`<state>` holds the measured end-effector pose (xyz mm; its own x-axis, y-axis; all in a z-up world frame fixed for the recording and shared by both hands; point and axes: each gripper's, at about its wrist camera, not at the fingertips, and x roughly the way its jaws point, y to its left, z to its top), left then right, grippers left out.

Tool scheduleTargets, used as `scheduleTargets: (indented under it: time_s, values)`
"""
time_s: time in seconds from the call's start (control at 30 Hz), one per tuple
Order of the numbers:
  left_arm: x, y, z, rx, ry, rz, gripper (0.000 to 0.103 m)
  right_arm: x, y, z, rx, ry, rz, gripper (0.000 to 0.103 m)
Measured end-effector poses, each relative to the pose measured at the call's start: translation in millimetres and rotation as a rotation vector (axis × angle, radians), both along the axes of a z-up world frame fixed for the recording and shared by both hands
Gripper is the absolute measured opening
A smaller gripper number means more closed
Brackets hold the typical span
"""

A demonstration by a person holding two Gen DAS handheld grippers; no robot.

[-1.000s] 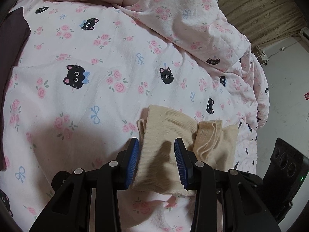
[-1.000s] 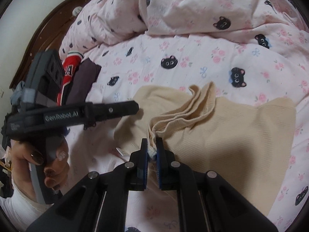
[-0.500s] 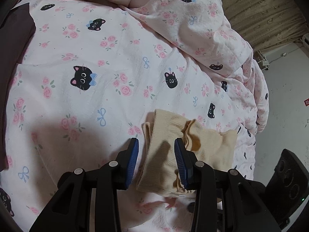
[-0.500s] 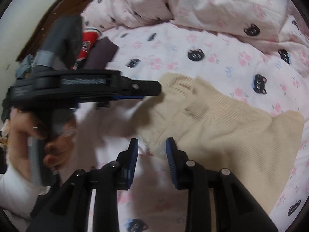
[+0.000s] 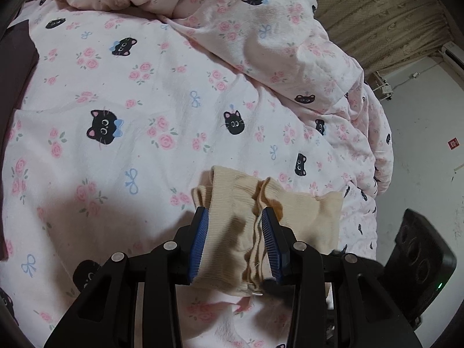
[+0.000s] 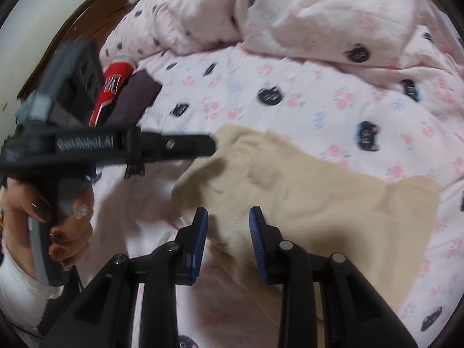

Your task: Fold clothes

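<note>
Beige knit garment (image 6: 304, 197) lies flat on the pink cat-print bedding (image 5: 145, 116), near you and toward the right edge of the bed. A second ago your right gripper (image 6: 227, 232) was pinched shut on a bunched fold of it; now its fingers stand apart over the near left edge and the fold has dropped flat. Your left gripper (image 5: 235, 240) has its fingers apart too, straddling the layered edge without clamping. Nothing grips the cloth, so this fold looks laid down; the next one needs a fresh grasp on an edge.
</note>
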<state>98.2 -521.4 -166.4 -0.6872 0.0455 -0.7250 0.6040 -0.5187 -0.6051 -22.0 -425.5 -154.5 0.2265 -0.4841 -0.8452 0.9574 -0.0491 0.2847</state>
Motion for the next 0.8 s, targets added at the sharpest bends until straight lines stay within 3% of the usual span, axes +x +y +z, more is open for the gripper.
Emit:
scheduleTargets:
  time_s: [0.23,0.53,0.63,0.8]
  values:
    - [-12.2,1.7,10.1,-0.027,0.047,-0.064,0.034,21.2,3.4,-14.7,0.006,-0.008,0.067,0.032]
    - [-42.6,30.3,36.6,-0.012,0.206,-0.266,0.034,-10.8,45.5,17.4,-0.118,-0.061,0.025,0.032]
    - [-55.0,39.8,36.3,-0.002,0.207,-0.314,0.034,-26.5,56.0,21.9,-0.122,-0.028,-0.012,0.032]
    - [-68.8,40.8,14.8,-0.017,0.095,-0.284,0.034,-41.9,59.8,9.6,-0.099,-0.032,-0.055,0.032]
